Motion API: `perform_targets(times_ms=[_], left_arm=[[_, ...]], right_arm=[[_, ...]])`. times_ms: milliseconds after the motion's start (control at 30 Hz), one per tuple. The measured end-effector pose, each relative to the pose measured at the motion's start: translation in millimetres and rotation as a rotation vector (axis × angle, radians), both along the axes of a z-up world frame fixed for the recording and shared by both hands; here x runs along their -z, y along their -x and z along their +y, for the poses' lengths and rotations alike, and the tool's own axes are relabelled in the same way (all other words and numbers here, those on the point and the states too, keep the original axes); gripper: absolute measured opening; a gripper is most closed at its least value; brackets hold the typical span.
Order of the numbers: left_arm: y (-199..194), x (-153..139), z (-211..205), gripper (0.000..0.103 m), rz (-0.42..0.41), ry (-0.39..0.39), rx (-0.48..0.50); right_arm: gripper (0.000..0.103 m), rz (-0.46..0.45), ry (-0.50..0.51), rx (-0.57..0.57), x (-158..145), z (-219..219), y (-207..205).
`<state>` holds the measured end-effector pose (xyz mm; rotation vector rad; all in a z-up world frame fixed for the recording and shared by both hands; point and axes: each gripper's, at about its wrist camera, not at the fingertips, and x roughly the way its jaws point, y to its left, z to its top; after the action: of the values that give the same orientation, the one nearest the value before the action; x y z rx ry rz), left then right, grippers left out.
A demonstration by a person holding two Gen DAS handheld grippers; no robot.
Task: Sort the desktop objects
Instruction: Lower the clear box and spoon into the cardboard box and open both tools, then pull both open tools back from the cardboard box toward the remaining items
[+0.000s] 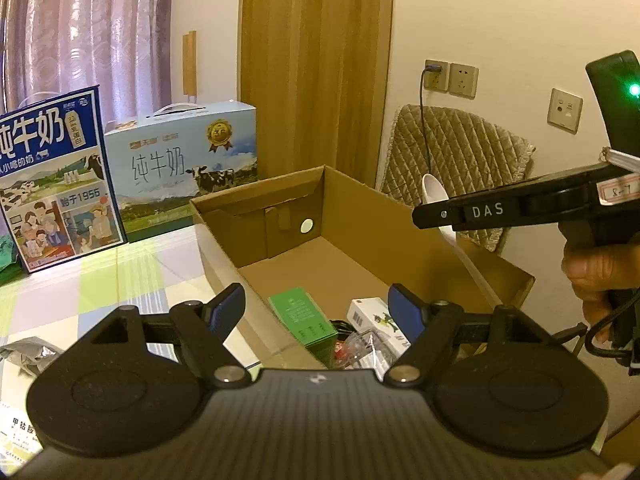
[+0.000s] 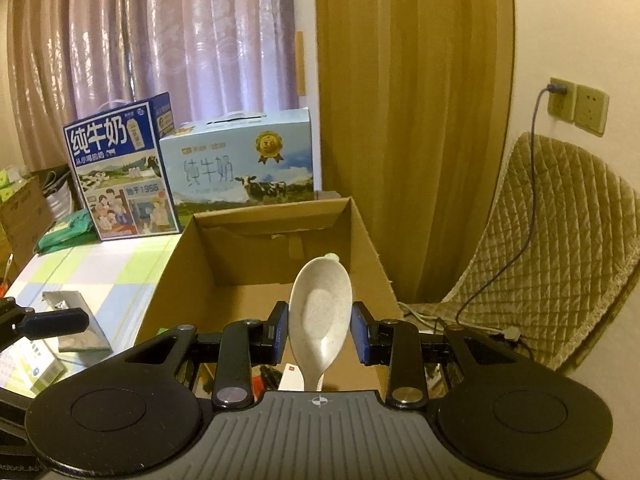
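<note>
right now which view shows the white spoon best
The right wrist view: the white spoon fills the centre, its whole bowl facing the camera between the right gripper fingers. The left wrist view shows only a sliver of it behind that gripper, above the cardboard box.

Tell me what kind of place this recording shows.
Most likely a home room: pale purple curtains, a quilted beige chair cover, and blue milk gift cartons on a checked pastel tablecloth.
</note>
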<state>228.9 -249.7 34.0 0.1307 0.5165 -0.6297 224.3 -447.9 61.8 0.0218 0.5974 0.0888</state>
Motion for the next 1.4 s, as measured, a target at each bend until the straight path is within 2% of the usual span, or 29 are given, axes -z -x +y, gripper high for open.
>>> perform_targets(times_ms=[100,133,200,233,533,733,1133,1300,1400], left_arm=[[-1.5,0.4,4.5,0.076,0.005,-0.002,-0.019],[-2.0,0.3,6.1,0.076,0.006,-0.001,-0.025],[-3.6,0.0,9.8,0.077,0.009,0.002,-0.044],[-4.4,-0.3,11.9,0.077,0.012,0.005,-0.054],[-3.7,-2.7,25.3,0.079,0.022,0.003,-0.069],[-4.3,-2.1,53.2,0.080,0.021,-0.007,-0.110],[-5.8,-3.2,145.7,0.088,0.015,-0.036,-0.266],[-3.8,2.6,205.9,0.092,0.028,-0.044,-0.384],[-2.2,10.6,241.2,0.094,0.048,-0.054,-0.448]], right_arm=[[0.033,0.008,-0.006,-0.014,2.0,3.4,-2.3],[0.037,0.006,-0.006,-0.007,2.1,4.0,-1.9],[0.054,-0.008,-0.015,0.004,1.0,4.7,1.0],[0.056,-0.011,-0.015,0.005,0.2,5.2,2.3],[0.061,-0.018,-0.002,-0.007,-10.0,12.7,10.9],[0.066,-0.021,0.008,-0.029,-15.2,25.7,16.0],[0.081,-0.048,-0.015,-0.145,-23.9,89.5,24.0],[0.101,-0.052,-0.030,-0.241,-19.3,130.2,27.3],[0.101,-0.047,-0.044,-0.295,-15.0,155.0,28.1]])
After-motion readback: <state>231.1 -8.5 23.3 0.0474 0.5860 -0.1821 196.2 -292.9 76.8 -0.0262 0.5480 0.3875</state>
